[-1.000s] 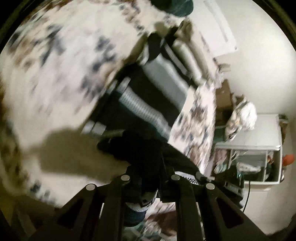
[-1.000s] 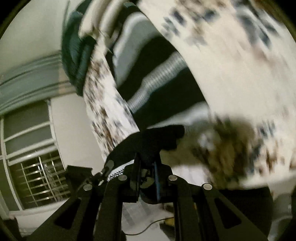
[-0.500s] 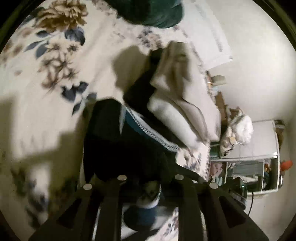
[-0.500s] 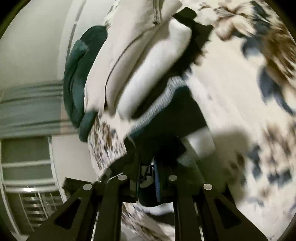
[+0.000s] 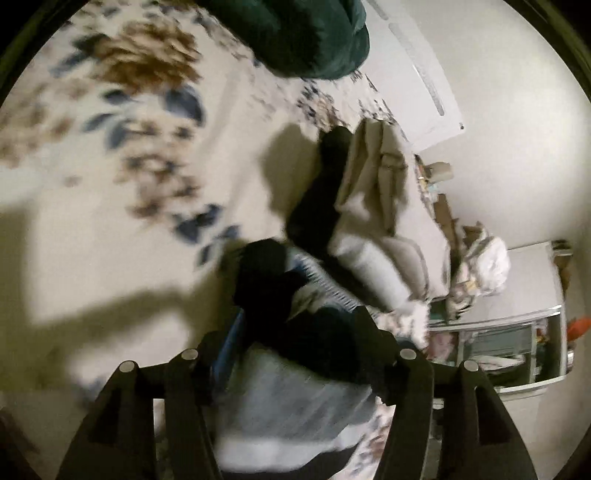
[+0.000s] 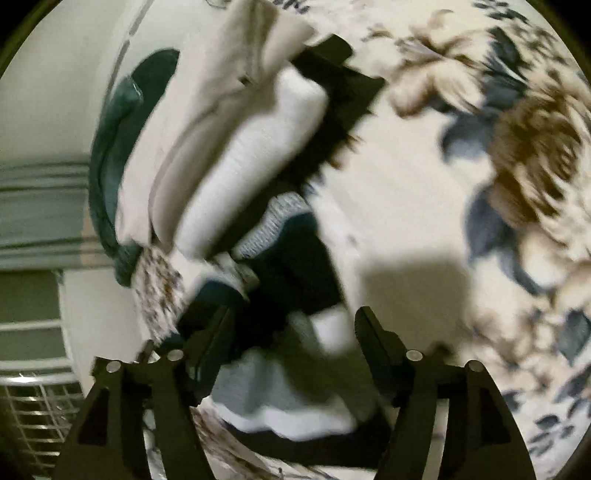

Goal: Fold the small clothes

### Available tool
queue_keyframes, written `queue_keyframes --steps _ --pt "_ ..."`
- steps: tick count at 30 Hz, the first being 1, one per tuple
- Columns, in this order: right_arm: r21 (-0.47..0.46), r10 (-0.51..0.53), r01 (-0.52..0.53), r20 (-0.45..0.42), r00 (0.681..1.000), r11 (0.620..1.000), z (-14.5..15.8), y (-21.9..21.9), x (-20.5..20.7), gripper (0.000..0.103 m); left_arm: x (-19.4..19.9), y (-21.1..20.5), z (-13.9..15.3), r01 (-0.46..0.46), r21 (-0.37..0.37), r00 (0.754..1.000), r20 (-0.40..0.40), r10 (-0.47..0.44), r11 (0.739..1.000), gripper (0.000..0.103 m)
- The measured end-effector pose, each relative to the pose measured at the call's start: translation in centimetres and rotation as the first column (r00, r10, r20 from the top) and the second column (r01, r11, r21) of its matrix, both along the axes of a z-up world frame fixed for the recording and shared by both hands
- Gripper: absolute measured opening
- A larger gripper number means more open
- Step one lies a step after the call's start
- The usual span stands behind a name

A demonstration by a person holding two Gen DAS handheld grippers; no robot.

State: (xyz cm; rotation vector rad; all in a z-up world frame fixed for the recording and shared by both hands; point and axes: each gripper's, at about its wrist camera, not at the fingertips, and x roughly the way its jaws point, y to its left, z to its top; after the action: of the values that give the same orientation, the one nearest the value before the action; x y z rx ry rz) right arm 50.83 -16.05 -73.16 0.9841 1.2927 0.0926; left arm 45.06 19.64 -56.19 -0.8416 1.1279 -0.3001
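Note:
A dark striped knit garment [image 5: 295, 332], black, teal and pale grey, lies bunched on the floral bedsheet [image 5: 110, 166] next to a stack of folded beige and white clothes [image 5: 373, 206]. My left gripper [image 5: 295, 332] is open, its fingers spread on either side of the garment. In the right wrist view the same garment [image 6: 288, 295] lies between the spread fingers of my open right gripper [image 6: 295, 325]. The folded stack [image 6: 236, 140] lies just beyond it. Both views are blurred.
A dark green bundle [image 5: 303, 33] lies at the far side of the bed and shows in the right wrist view [image 6: 110, 155] too. A white shelf unit [image 5: 517, 332] with clutter stands beside the bed. A window grille [image 6: 33, 417] is at the lower left.
Both grippers were shut on the striped garment, brought it down beside the folded stack, then opened and let it go.

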Motion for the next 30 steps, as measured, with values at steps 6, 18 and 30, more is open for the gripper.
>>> queue_keyframes --steps 6,18,30 --pt "-0.084 0.296 -0.296 -0.008 0.955 0.952 0.8 5.4 -0.9 0.070 -5.1 -0.5 -0.7 0.057 0.106 0.997 -0.048 -0.053 0.993 0.057" --pt "-0.348 0.149 -0.130 0.030 0.988 0.929 2.1 5.7 12.1 0.068 10.0 -7.2 -2.4 0.182 0.226 0.983 -0.023 -0.181 0.957 0.057" --pt "-0.160 0.200 -0.203 -0.036 0.979 0.966 1.7 -0.6 1.3 0.087 -7.7 -0.5 -1.6 -0.016 0.000 0.999 -0.033 0.016 1.000 0.064"
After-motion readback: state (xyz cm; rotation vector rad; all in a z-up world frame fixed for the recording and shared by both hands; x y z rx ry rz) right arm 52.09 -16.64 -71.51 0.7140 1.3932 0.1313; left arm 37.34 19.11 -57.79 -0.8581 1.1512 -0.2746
